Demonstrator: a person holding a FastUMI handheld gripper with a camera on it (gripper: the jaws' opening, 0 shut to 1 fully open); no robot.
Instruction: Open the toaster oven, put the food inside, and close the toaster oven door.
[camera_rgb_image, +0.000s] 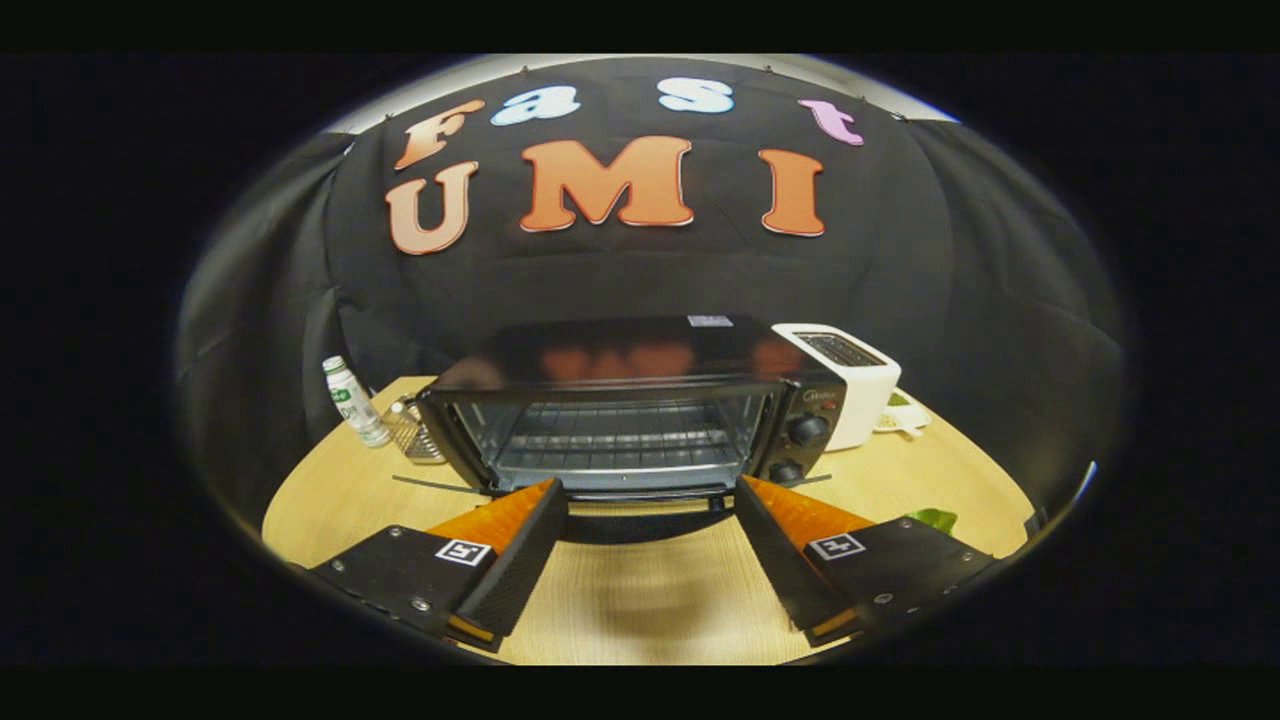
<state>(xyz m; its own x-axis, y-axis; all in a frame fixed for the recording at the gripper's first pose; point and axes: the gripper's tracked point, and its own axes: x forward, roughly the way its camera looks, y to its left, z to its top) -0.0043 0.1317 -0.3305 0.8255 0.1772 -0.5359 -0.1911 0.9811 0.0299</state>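
Observation:
A black toaster oven (620, 360) stands on the round wooden table (640, 600), just ahead of my fingers. Its wire rack (620, 440) shows plainly inside, with no food on it. The door (640, 493) seems to be folded down toward me, seen almost edge-on at the oven's foot. My gripper (650, 490) is open and holds nothing, its fingertips at the two ends of that lowered door. A green food item (935, 518) lies on the table just to the right of my right finger, partly hidden by it.
A white pop-up toaster (850, 375) stands against the oven's right side, with a small white dish (905, 418) beside it. Left of the oven are a small white bottle (350, 400) and a metal mesh piece (415, 438). Black cloth walls close in behind.

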